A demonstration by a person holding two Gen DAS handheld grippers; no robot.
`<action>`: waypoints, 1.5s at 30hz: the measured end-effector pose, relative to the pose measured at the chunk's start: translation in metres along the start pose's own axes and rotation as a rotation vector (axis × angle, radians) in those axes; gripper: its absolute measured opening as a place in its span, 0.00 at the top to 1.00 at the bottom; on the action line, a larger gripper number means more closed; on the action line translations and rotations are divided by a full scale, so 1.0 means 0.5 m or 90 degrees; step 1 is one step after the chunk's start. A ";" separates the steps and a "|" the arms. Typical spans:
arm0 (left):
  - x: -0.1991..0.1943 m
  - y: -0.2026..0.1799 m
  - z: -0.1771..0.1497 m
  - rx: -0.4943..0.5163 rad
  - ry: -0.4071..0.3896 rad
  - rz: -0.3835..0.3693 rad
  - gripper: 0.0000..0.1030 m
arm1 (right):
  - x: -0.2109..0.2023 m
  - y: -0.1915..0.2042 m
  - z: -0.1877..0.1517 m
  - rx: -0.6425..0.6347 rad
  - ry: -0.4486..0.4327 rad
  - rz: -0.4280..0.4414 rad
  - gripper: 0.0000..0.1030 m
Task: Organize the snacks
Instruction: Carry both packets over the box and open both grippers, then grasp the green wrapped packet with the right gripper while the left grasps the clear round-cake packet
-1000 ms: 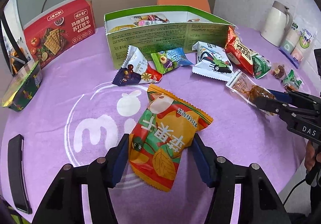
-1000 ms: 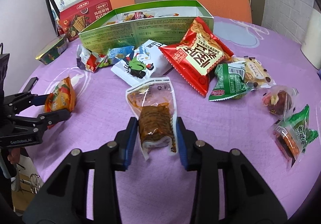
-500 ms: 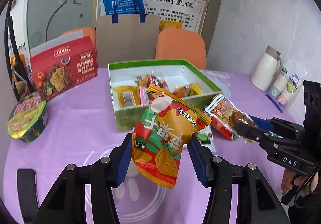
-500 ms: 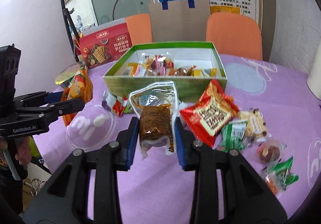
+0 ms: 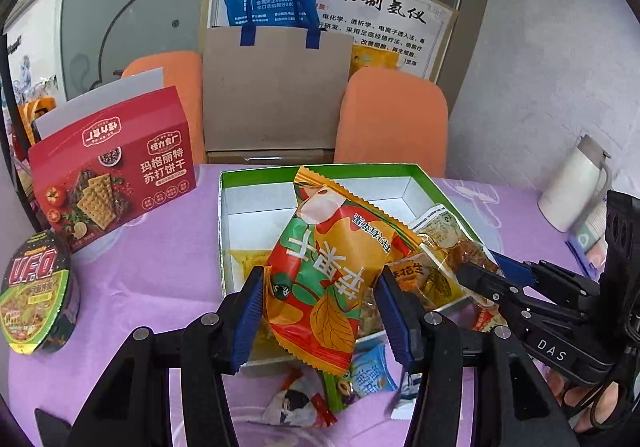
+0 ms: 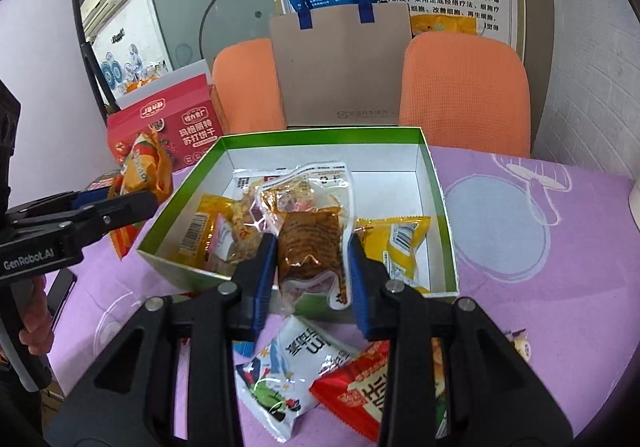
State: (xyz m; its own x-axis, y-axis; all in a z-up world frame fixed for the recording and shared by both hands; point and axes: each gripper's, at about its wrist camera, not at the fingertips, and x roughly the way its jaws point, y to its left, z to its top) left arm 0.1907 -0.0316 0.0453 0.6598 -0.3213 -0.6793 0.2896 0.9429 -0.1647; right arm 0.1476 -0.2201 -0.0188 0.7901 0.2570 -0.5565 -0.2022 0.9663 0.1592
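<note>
Left wrist view: the left gripper (image 5: 322, 305) is clamped on an orange-and-green snack packet (image 5: 326, 271), whose lower half sits between the blue pads while its upper end rises ahead of the gripper. Beyond and beneath the packet lies the open green snack box (image 5: 240, 177) on the purple counter (image 5: 160, 255). To the gripper's right, the right gripper (image 5: 478, 273) grips a clear pouch of brown snack (image 5: 448, 237) over the box's right side. Small loose packets (image 5: 366, 373) lie on the counter just below the gripper.

Right wrist view: the right gripper (image 6: 312, 267) is clamped on the clear pouch (image 6: 310, 235), brown contents squeezed between the pads, its clear top reaching forward over the box (image 6: 434, 183). Yellow packets (image 6: 402, 243) rest inside the box on either side of the gripper. Off to the left, the left gripper (image 6: 138, 195) carries the orange packet (image 6: 140, 163) just outside the box's left wall. A white packet (image 6: 298, 361) and a red one (image 6: 360, 391) lie on the counter (image 6: 520, 267) beneath the gripper.
</note>
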 end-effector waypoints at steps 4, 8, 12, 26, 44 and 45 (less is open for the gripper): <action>0.050 0.011 0.011 -0.003 0.017 0.003 0.46 | 0.055 -0.008 0.012 -0.014 0.012 -0.008 0.63; 0.069 0.014 0.009 0.005 0.000 0.034 0.11 | 0.068 0.002 0.011 -0.054 -0.002 -0.055 0.16; 0.055 0.029 0.002 -0.021 -0.028 0.046 0.00 | 0.047 -0.003 0.005 -0.064 -0.032 -0.057 0.06; -0.085 -0.028 -0.029 0.022 -0.070 0.105 0.00 | -0.126 0.015 -0.017 -0.031 -0.066 -0.053 0.01; -0.187 -0.188 -0.185 0.077 -0.054 -0.005 0.00 | -0.408 -0.119 -0.234 0.108 -0.131 -0.142 0.01; -0.182 -0.201 -0.192 0.081 -0.050 -0.012 0.00 | -0.416 -0.138 -0.246 0.123 -0.126 -0.152 0.01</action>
State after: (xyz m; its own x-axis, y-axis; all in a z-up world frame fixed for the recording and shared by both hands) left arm 0.0350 -0.0888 0.0548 0.7045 -0.3494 -0.6177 0.3851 0.9193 -0.0808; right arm -0.0742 -0.3386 -0.0144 0.9026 -0.0008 -0.4305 0.0987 0.9737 0.2052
